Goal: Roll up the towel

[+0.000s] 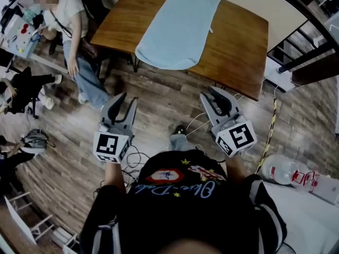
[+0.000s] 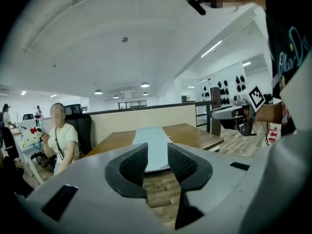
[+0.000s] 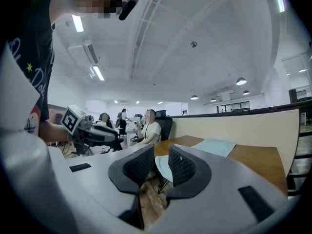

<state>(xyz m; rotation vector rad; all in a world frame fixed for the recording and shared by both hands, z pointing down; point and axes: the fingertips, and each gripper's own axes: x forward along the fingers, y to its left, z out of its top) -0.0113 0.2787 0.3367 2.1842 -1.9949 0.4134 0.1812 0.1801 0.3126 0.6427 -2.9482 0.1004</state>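
We hold the left hand-held gripper (image 1: 127, 100) and the right hand-held gripper (image 1: 211, 93) above the floor (image 1: 159, 102), short of the counter (image 1: 238, 41), each with its jaws apart and nothing between them. The light blue towel (image 1: 177, 28) lies flat along the middle of the counter, its near end drooping over the near edge. We judge it soft, light and limp, likely to sag and slide on the smooth wood, so we would pinch the near end at its left and right corners and keep the roll tight and even
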